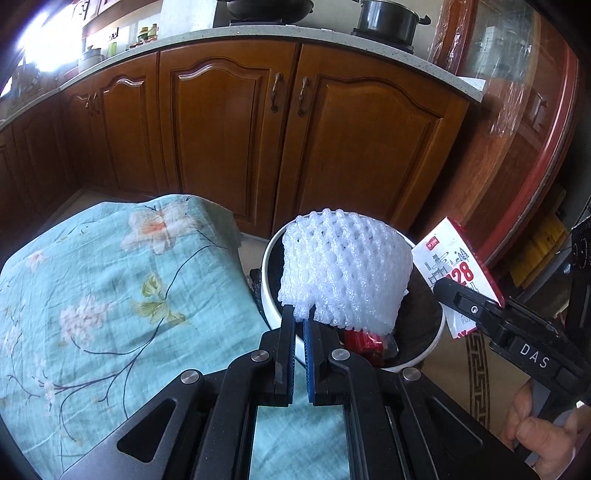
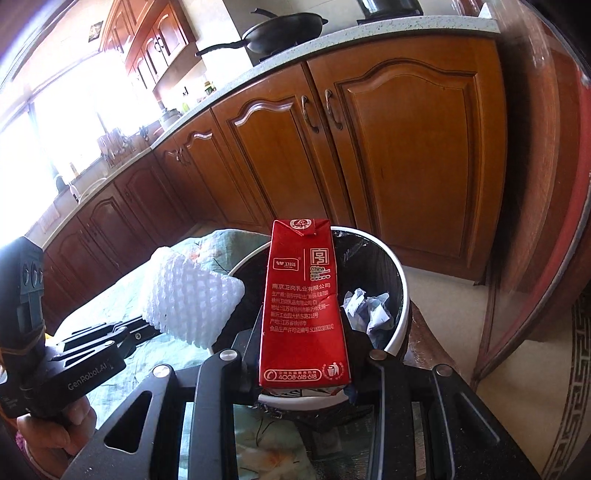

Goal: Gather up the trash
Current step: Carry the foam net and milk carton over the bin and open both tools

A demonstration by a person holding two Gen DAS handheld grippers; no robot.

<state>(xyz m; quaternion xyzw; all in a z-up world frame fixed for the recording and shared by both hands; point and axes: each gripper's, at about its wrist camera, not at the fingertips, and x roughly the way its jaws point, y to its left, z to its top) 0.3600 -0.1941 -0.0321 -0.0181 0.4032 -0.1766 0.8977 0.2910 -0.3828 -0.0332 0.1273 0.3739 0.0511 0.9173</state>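
My left gripper (image 1: 300,317) is shut on the lower edge of a white foam fruit net (image 1: 343,269), which hangs over the white trash bin (image 1: 267,295). The same net (image 2: 188,299) shows at the left of the right wrist view, by the bin's rim. My right gripper (image 2: 304,325) is shut on a red milk carton (image 2: 304,302), held upright above the bin (image 2: 400,295). That carton (image 1: 458,273) and the right gripper (image 1: 465,299) appear at the right of the left wrist view. Crumpled paper (image 2: 369,310) and a red wrapper (image 1: 364,341) lie inside the black-lined bin.
A table with a teal flowered cloth (image 1: 110,295) stands left of the bin. Brown kitchen cabinets (image 1: 240,147) run behind, with a wok (image 2: 284,31) and a pot (image 1: 388,18) on the counter. A red-rimmed round glass table edge (image 1: 546,147) curves along the right. A hand (image 1: 543,432) grips the right tool.
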